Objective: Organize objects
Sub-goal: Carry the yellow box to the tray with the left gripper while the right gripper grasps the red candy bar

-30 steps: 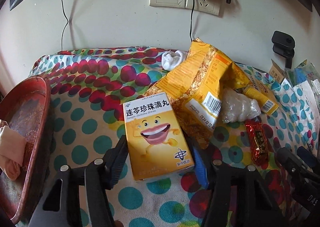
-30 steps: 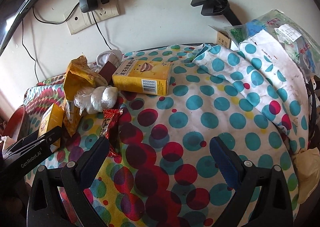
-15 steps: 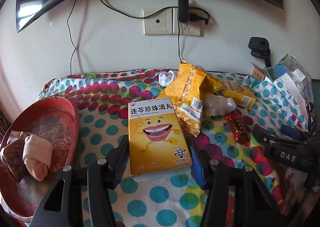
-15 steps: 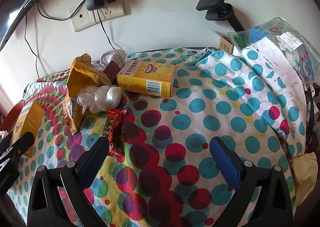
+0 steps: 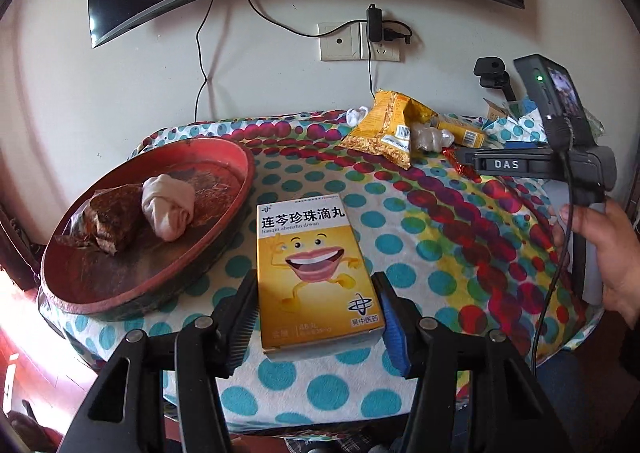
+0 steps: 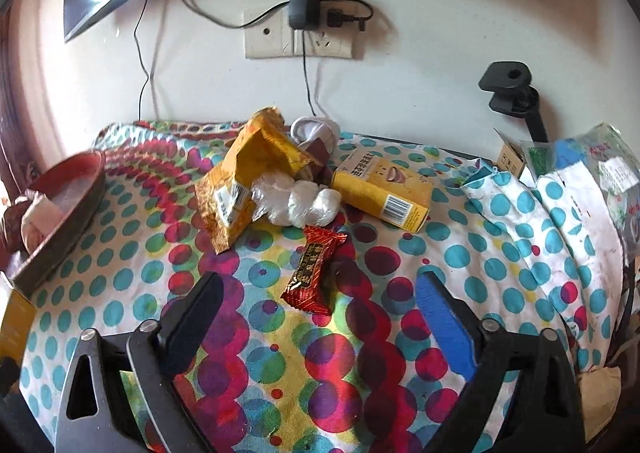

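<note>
Left gripper (image 5: 316,317), jaws closed on the near end of the yellow medicine box (image 5: 316,265), whose long axis runs straight ahead, with the red tray (image 5: 224,225) just left; right gripper (image 6: 320,321), jaws open and empty, faces the red candy wrapper (image 6: 314,271) on the table.

The right gripper (image 6: 320,305) hung above the spotted cloth (image 6: 360,381) with its jaws spread wide and nothing between them. A red candy wrapper (image 6: 314,269) lay just ahead of the fingertips, in line with the gap. Beyond it sat a crumpled clear plastic wad (image 6: 298,203), touching a torn yellow snack bag (image 6: 248,177) ahead of the left finger. A yellow medicine box (image 6: 384,189) lay ahead of the right finger. A red tray (image 6: 60,221) sat far off to the left.
</note>
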{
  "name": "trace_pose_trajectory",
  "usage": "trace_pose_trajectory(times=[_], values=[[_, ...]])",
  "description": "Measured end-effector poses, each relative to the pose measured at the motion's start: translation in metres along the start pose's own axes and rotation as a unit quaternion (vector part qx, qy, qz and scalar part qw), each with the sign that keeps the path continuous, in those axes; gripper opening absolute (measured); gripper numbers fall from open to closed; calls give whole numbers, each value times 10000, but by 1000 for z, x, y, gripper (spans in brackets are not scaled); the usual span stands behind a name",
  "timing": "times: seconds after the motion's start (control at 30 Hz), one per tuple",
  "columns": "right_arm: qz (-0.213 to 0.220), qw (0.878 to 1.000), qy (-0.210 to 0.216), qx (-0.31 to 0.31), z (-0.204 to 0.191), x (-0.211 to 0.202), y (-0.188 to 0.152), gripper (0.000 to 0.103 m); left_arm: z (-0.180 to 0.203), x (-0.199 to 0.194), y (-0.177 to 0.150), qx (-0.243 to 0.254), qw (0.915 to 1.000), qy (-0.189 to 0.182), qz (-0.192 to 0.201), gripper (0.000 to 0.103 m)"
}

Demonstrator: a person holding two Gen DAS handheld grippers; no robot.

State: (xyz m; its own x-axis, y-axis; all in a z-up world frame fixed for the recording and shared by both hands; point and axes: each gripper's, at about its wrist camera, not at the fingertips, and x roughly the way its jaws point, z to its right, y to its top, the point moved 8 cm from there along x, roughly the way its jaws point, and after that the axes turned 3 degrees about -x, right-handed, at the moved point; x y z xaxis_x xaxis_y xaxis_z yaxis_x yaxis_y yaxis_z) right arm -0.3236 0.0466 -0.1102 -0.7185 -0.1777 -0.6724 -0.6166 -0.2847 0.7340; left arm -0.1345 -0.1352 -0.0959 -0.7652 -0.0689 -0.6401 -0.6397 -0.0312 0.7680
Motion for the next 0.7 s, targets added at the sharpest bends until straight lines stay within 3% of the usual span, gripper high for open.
trace_pose_trajectory(times=[0.13, 0.2, 0.27, 0.43, 0.7], values=[[-600, 9981, 5, 144, -7, 27, -5, 61, -13, -5, -6, -212, 9997, -149, 32, 56], [-733, 9969, -63, 274, -3, 36, -5, 41, -20, -8, -4, -338, 9991, -213, 111, 56], [-781, 9961, -121, 403, 2, 41, -5, 28, -25, -11, -2, -414, 9987, -237, 177, 56], [-784, 9954, -97, 534, 7, 43, -5, 24, -31, -13, -1, -520, 9979, -314, 210, 56], [-405, 9980, -378, 316, 2, 25, 3, 22, -41, -12, 2, -605, 9975, -234, 282, 56]])
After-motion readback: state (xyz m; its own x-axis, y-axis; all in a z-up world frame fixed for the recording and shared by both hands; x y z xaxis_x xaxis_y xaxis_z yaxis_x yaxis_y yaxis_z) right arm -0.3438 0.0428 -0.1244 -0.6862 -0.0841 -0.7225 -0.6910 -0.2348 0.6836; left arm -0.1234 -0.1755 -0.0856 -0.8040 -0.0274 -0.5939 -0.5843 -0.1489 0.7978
